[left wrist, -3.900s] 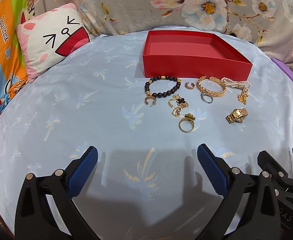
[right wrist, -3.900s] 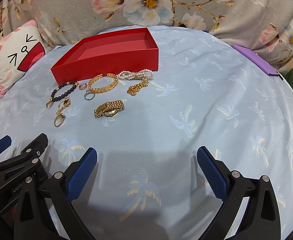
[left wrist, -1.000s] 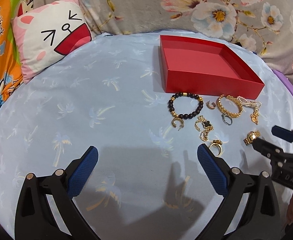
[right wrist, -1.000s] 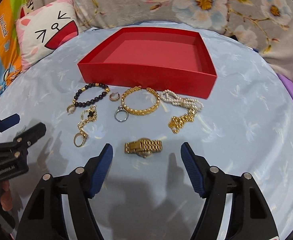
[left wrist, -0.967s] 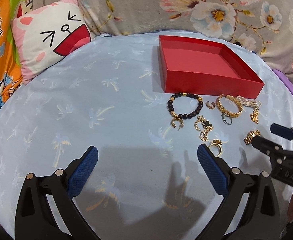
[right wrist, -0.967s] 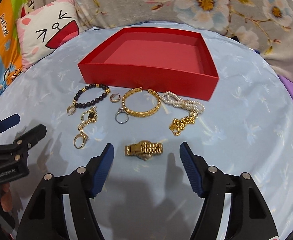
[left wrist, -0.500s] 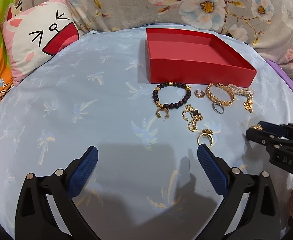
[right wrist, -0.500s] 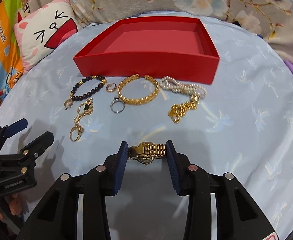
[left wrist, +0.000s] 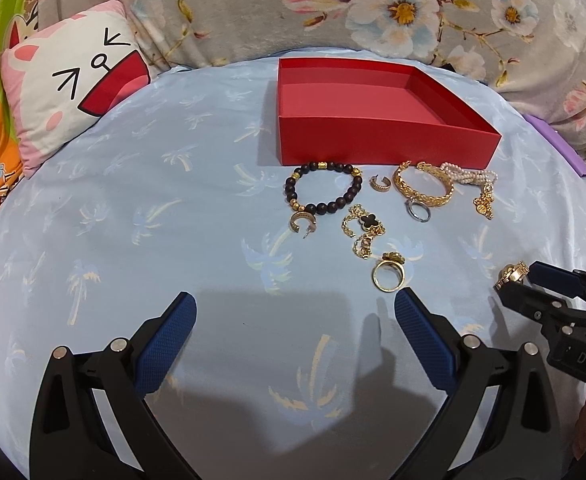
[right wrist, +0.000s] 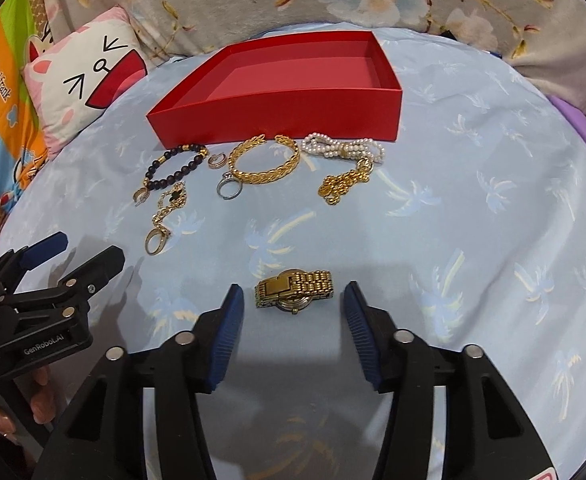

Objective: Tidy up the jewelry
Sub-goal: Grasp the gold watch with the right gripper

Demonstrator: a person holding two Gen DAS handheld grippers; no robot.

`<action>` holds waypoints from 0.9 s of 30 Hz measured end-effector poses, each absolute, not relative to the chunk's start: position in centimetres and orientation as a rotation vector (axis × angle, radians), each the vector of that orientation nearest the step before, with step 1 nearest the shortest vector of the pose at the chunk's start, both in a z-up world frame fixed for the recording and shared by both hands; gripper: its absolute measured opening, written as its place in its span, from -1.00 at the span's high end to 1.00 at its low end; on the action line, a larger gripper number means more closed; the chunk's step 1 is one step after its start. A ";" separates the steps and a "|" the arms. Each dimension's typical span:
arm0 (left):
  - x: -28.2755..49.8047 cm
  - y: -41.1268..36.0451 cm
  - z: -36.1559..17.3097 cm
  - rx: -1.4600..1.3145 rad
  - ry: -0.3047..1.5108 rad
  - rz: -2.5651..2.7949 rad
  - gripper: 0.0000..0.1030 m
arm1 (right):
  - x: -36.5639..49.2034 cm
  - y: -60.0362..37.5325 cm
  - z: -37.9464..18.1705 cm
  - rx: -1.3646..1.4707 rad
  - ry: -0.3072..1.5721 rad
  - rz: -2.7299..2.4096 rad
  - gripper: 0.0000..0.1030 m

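A gold watch (right wrist: 293,290) lies on the blue palm-print sheet between the fingertips of my right gripper (right wrist: 291,286). The jaws stand narrow, with a thin strip of sheet showing at each end of the watch. In the left wrist view the right gripper (left wrist: 521,280) comes in from the right with the watch (left wrist: 513,274) at its tips. My left gripper (left wrist: 293,300) is wide open over bare sheet, with nothing between its fingers. The red box (left wrist: 385,144) holds nothing. In front of it lie a black bead bracelet (left wrist: 291,189), a gold bangle (right wrist: 263,178), a pearl bracelet (right wrist: 341,148) and a gold ring (left wrist: 393,258).
A cat-face cushion (left wrist: 77,92) lies at the back left and a floral blanket (left wrist: 373,8) runs behind the box. A purple edge (left wrist: 549,136) shows at the right. A gold chain (right wrist: 341,184) and a clover chain (left wrist: 367,222) lie among the jewelry. A person's fingers (right wrist: 37,400) hold the left gripper.
My right gripper moved forward to the watch and its jaws narrowed around it. Half a second ago the pads touched the watch's ends; now a slight gap shows. The left gripper stayed open.
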State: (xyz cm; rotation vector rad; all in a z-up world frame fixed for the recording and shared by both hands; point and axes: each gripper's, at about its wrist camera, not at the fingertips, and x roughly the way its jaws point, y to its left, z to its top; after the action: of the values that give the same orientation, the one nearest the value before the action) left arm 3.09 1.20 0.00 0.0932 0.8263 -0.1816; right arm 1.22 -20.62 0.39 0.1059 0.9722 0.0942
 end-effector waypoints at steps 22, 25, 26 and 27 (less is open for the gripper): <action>3.5 1.7 0.2 0.079 0.834 -0.185 -0.89 | 2.1 -20.9 0.2 0.250 0.981 0.086 0.09; 3.5 1.7 0.1 0.075 0.835 -0.187 -0.89 | 3.1 -20.4 0.1 0.217 0.978 0.073 0.16; 3.4 1.7 0.1 0.074 0.835 -0.187 -0.88 | 3.3 -20.3 0.1 0.206 0.976 0.071 0.41; 3.5 1.7 0.1 0.072 0.836 -0.187 -0.88 | 3.3 -20.2 0.1 0.202 0.978 0.075 0.55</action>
State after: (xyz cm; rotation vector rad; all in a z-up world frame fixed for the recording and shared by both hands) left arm 3.46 1.73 0.09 0.0721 0.8356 -0.1868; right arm 3.32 -20.22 0.08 0.2023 0.9784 0.0751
